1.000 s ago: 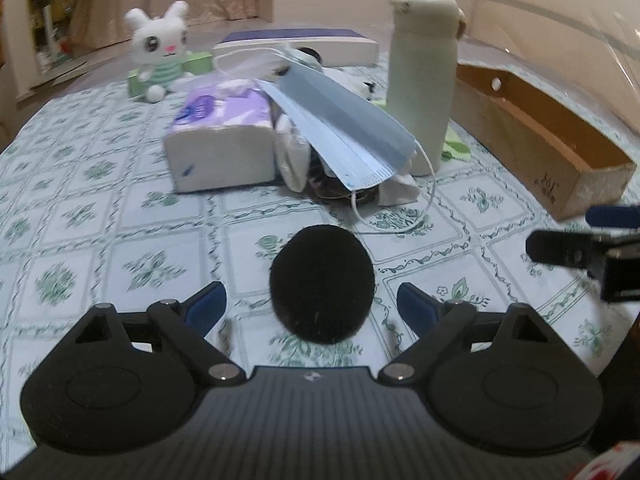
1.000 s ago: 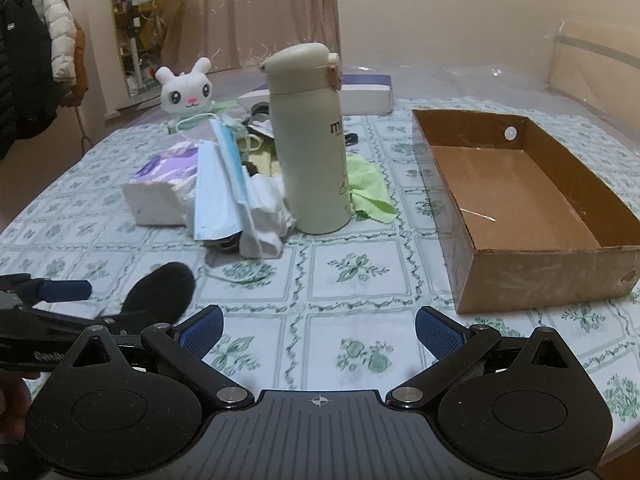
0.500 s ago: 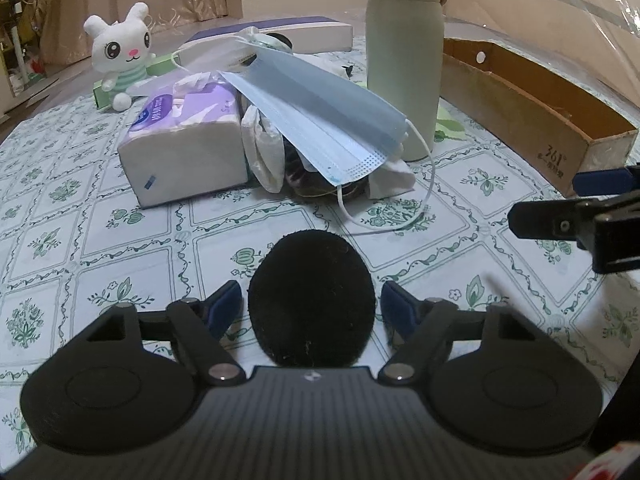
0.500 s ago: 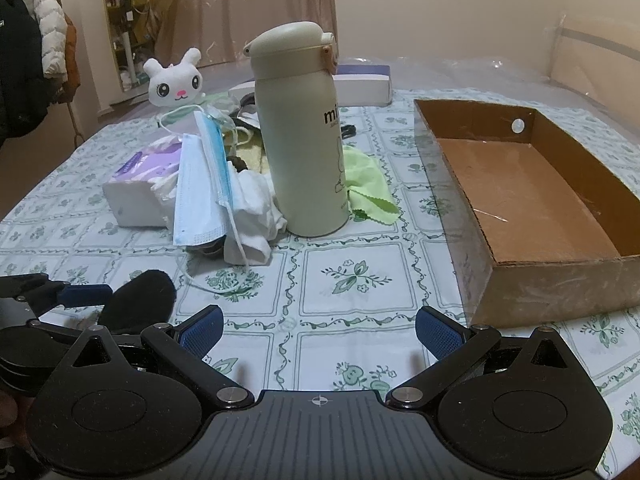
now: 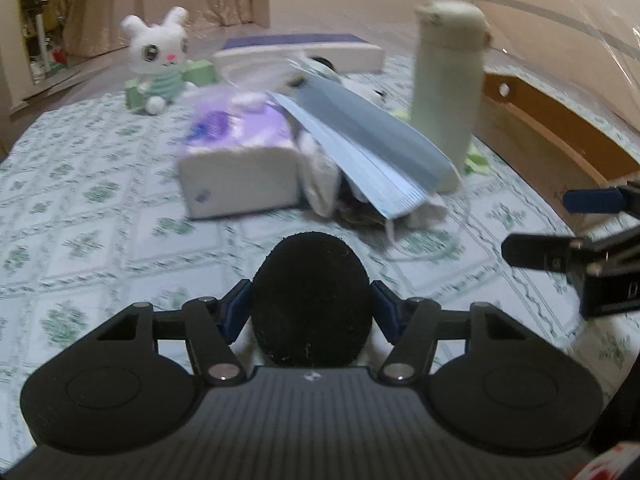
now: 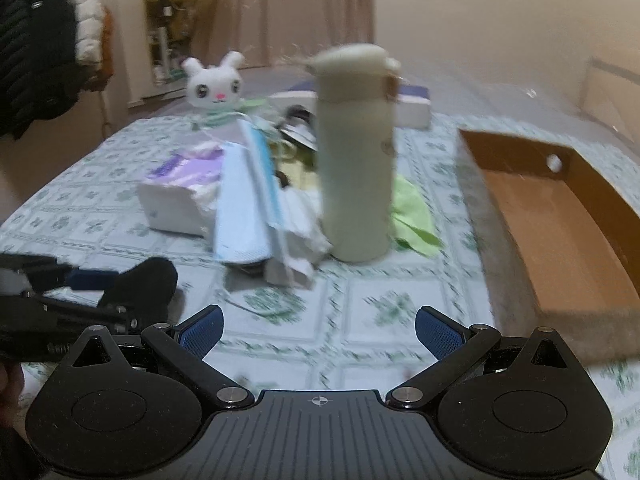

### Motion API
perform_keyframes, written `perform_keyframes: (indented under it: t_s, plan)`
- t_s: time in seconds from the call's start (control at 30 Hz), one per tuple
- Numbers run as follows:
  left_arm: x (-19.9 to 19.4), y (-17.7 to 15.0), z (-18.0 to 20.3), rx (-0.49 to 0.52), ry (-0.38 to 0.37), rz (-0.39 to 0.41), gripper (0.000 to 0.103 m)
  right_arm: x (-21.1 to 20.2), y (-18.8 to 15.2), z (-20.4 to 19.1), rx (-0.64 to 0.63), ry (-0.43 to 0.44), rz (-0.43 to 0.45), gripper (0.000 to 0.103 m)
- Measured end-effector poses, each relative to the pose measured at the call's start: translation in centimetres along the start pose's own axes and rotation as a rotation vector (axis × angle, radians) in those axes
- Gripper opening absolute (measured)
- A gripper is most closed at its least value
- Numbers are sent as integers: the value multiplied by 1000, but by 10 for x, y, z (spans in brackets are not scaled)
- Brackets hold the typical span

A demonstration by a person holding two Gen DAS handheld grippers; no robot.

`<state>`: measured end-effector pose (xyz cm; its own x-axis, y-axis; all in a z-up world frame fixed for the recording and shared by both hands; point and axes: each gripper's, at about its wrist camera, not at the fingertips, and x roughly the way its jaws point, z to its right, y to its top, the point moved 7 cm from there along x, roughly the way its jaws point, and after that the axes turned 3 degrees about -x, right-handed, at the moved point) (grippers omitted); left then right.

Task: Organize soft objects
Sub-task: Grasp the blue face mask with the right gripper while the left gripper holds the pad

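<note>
Gripping black pad in left tongs | cardboard box holds nothing visible

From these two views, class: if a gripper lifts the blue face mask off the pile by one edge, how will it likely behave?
The face mask is thin and pleated, so it probably droops rather than staying flat. It looks very light. Its ear loop trails onto the tablecloth and may snag on the white cloth beneath.

- Your left gripper pads are mostly hidden behind the black pad.
- Both views are motion-blurred; the bottle lettering is unreadable.
- The face mask covers a dark item you cannot identify.
- The cardboard box runs off the right edge.
</note>
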<state>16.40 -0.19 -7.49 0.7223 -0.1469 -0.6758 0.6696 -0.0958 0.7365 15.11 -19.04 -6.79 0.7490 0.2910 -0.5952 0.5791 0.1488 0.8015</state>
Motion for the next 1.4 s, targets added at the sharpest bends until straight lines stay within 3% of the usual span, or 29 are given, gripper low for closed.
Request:
perform_keyframes:
  t_s: [0.13,0.23,0.37,0.57,0.73,0.97,1.17,1.23,1.33,1.4]
  plan:
    - [-8,12,-24,-31,29,24,61,7,14,-19,-68,30,32,101]
    - [-11,19,-43,-56,46,39,61,15,25,-36,-131,46,53,92]
    - [-12,25,-63,-93,55,49,61,35,37,-57,-228,44,61,90]
    - [-6,24,-73,-122,38,45,60,69,48,-78,-362,-2,60,88]
    - [1,20,-75,-144,23,40,61,96,49,-91,-484,-70,40,72]
    - [7,18,-79,-162,11,38,60,120,45,-98,-609,-152,18,68]
    - [4,18,-76,-164,3,38,61,123,45,-98,-613,-163,17,33]
    - [3,19,-74,-164,0,39,61,121,45,-98,-614,-169,22,16]
    - [-4,20,-69,-162,-5,47,61,112,45,-98,-597,-172,30,4]
    - [-9,21,-66,-160,-7,53,61,104,45,-98,-585,-168,42,3]
